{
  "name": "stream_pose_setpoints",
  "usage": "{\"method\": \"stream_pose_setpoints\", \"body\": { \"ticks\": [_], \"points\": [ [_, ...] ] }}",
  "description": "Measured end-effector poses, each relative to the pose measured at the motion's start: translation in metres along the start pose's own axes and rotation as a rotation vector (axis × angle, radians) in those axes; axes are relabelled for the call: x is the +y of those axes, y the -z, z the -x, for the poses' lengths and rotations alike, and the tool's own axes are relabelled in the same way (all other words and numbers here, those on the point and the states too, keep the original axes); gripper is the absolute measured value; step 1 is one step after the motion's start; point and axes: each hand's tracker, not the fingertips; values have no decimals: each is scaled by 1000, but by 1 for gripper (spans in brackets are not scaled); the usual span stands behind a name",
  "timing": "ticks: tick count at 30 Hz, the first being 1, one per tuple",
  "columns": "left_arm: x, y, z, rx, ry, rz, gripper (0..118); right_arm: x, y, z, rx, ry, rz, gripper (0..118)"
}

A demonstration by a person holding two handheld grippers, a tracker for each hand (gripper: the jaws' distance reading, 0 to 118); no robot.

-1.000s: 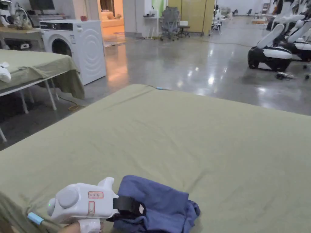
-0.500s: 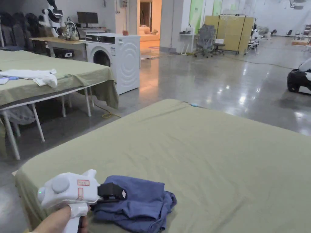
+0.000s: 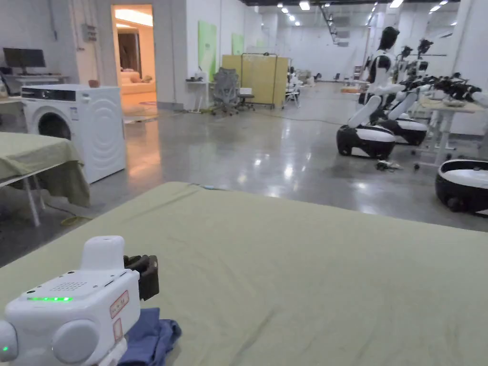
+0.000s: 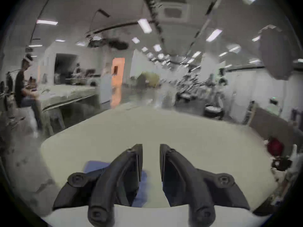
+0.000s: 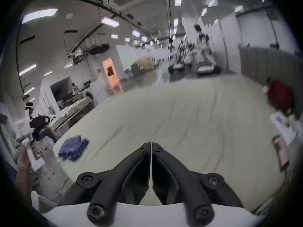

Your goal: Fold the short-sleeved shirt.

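Blue shirt (image 3: pixel 151 336) bunched at lower left on the green table (image 3: pixel 310 267).
Left gripper (image 4: pixel 151 162) slightly parted, empty; right gripper (image 5: pixel 151 161) closed, empty.

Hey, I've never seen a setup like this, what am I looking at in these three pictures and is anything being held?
No robot here: a person holds a hand-held gripper in each hand. One picture comes from a camera on the person's head; the other two come from cameras riding on the grippers, so each shows its own black jaws at the bottom. The left gripper has its jaws apart and holds nothing. The right gripper has its jaws nearly together, also with nothing between them. On the green-covered table lies a blue shirt, bunched near the left corner, touched by neither gripper. The gripper views are blurry.
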Motion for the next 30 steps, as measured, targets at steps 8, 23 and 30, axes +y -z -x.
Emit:
{"method": "stream_pose_setpoints", "body": {
  "ticks": [8, 23, 30],
  "points": [
    [23, 2, -200, -196, 220, -90, 8, 83, -33, 16, -152, -254, -344, 7],
    [38, -31, -218, -159, 284, -117, 8, 102, -76, 4, -141, -245, -383, 7],
    [37, -31, -214, -145, 286, -125, 8, 106, -74, 6, -150, -242, -379, 9]
  ]
}}
